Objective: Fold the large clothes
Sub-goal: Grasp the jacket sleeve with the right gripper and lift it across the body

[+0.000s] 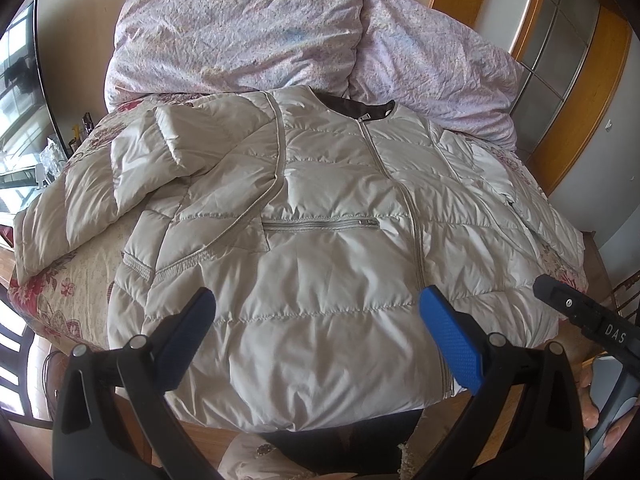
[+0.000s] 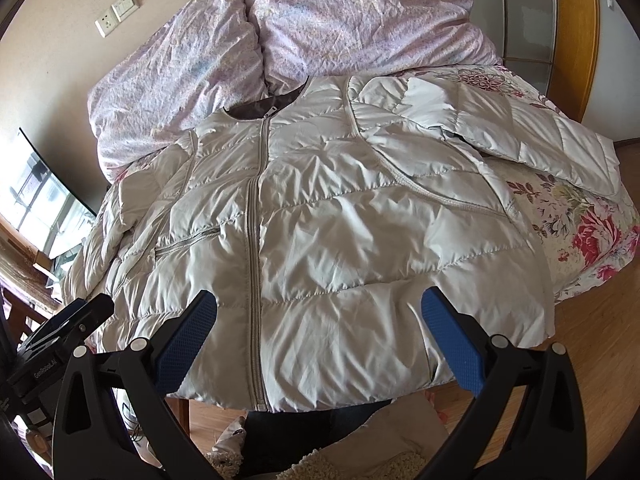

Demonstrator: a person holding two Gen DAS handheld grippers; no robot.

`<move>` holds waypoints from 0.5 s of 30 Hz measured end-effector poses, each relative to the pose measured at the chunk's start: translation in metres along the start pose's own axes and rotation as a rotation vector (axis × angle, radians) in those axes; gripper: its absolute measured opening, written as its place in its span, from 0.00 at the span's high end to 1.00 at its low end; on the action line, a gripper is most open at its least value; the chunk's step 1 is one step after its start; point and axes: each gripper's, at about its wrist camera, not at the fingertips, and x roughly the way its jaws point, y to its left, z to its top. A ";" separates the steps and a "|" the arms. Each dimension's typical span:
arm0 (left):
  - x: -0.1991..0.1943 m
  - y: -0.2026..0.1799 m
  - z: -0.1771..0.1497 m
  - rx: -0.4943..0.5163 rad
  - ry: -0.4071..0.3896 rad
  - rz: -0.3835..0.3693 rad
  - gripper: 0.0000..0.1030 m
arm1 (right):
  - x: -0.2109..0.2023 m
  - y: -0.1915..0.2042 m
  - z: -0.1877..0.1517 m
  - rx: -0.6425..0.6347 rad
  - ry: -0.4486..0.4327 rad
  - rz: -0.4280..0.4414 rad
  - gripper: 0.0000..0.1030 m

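Note:
A large pale beige quilted puffer jacket point(image 1: 320, 240) lies front up and zipped on the bed, collar away from me, hem at the near edge. It also shows in the right wrist view point(image 2: 340, 220). Its left sleeve point(image 1: 132, 168) is bent back over itself; its right sleeve point(image 2: 520, 132) lies across the floral bedspread. My left gripper point(image 1: 318, 312) is open and empty, just above the hem. My right gripper point(image 2: 320, 316) is open and empty above the hem, to the right of the left one. The right gripper's body point(image 1: 580, 316) shows in the left wrist view.
Two lilac pillows point(image 1: 248, 28) lie at the head of the bed behind the collar. The floral bedspread point(image 2: 592, 232) shows at the sides. A wooden floor point(image 2: 592, 332) lies right of the bed, a wooden door frame point(image 1: 576, 92) behind, a window point(image 2: 44, 208) at left.

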 end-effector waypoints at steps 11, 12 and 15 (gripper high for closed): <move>0.046 0.003 0.015 -0.008 0.071 -0.017 0.02 | 0.011 -0.136 0.037 0.371 -0.224 -0.045 0.01; 0.051 0.004 0.016 -0.011 0.080 -0.031 0.02 | 0.013 -0.158 0.039 0.438 -0.224 -0.052 0.01; 0.065 0.007 0.018 -0.027 0.113 -0.073 0.02 | 0.015 -0.224 0.039 0.646 -0.247 -0.063 0.02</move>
